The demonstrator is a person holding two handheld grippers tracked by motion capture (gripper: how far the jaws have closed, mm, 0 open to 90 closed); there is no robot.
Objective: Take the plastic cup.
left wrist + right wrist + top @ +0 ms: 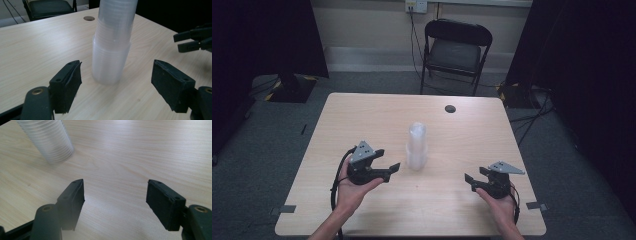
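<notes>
A stack of clear plastic cups (pixel 417 146) stands upside down in the middle of the light wooden table (pixel 362 115). My left gripper (pixel 388 161) is open just left of the stack, jaws pointing at it. In the left gripper view the cup stack (pixel 112 47) rises a short way beyond my open left gripper (pixel 117 85), not touching the pads. My right gripper (pixel 473 180) is open near the front right of the table, well apart from the cups. In the right gripper view the cup stack (pixel 47 140) sits at the upper left, beyond the open right gripper (pixel 115 202).
A black folding chair (pixel 454 50) stands behind the table. A round dark cable hole (pixel 450 108) sits near the table's far edge. In the left gripper view the other gripper (pixel 195 40) shows at the right edge. Dark curtains flank the room.
</notes>
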